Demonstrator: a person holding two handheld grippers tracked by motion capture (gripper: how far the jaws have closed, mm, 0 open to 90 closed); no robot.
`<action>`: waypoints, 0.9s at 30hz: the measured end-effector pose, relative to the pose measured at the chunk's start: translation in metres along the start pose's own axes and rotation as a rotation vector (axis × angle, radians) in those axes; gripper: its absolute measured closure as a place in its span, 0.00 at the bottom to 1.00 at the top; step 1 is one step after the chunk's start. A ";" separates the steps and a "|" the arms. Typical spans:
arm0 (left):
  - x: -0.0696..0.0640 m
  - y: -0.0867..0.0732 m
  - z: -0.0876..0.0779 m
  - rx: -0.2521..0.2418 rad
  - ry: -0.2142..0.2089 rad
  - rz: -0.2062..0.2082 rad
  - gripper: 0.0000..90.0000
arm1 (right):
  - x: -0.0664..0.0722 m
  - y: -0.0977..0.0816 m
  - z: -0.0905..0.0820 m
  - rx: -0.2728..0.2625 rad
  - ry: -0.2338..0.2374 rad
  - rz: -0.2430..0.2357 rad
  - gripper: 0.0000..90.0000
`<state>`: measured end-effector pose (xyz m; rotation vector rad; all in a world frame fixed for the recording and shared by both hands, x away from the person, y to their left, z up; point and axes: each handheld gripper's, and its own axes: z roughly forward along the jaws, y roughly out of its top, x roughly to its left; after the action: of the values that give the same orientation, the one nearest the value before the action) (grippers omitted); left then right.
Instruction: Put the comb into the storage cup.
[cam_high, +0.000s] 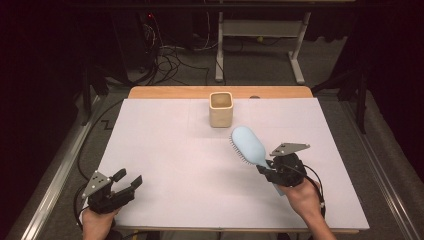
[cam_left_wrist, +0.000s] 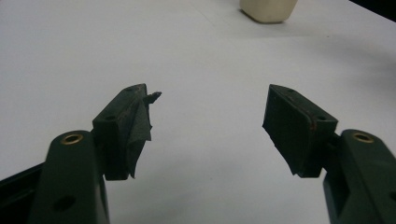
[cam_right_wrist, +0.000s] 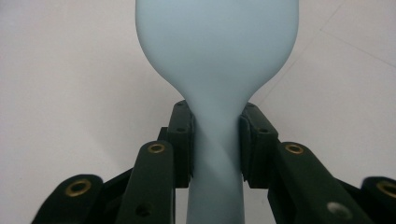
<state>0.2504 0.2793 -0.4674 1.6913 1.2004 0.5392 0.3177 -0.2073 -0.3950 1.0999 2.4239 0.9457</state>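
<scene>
Two grippers in play, and nearest us at the front left corner the left gripper (cam_high: 127, 181) sits low over the white table (cam_high: 165, 165) with its jaws standing apart and nothing between them, and you can see a bit of the dark pad lining peeling loose on one finger (cam_left_wrist: 140, 123) in the left gripper view. Across at the front right, the right gripper (cam_high: 266, 169) has its jaws clamped on the neck of the light blue hairbrush (cam_high: 248, 145), pads (cam_right_wrist: 184, 140) pressing either side of the handle just below where it flares into the head. That brush is up off the table, head angled away and to the left, bristles facing down and left in the high view. Further back, near the far edge and well apart from the brush, stands the cream square cup (cam_high: 220, 109), upright and open at the top. Looks to me like the brush is headed for that cup, and here's the worry: the grip is on a smooth, tapering neck, so a quick swing could let the brush twist or slide in the pads. Come in too low or off-centre and the broad head could clip the rim and tip that cup over.
</scene>
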 end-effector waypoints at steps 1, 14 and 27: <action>0.000 0.000 0.000 -0.001 0.005 0.005 0.36 | 0.000 0.000 -0.001 -0.009 0.003 0.003 0.78; -0.005 0.001 -0.003 -0.024 0.055 0.033 0.35 | 0.000 -0.005 -0.006 -0.066 0.032 0.044 0.78; -0.017 0.012 -0.002 -0.069 0.024 0.088 0.34 | 0.006 -0.009 -0.001 -0.083 0.071 0.040 0.78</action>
<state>0.2475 0.2642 -0.4533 1.6886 1.1153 0.6491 0.3081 -0.2073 -0.4009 1.1072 2.4024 1.1055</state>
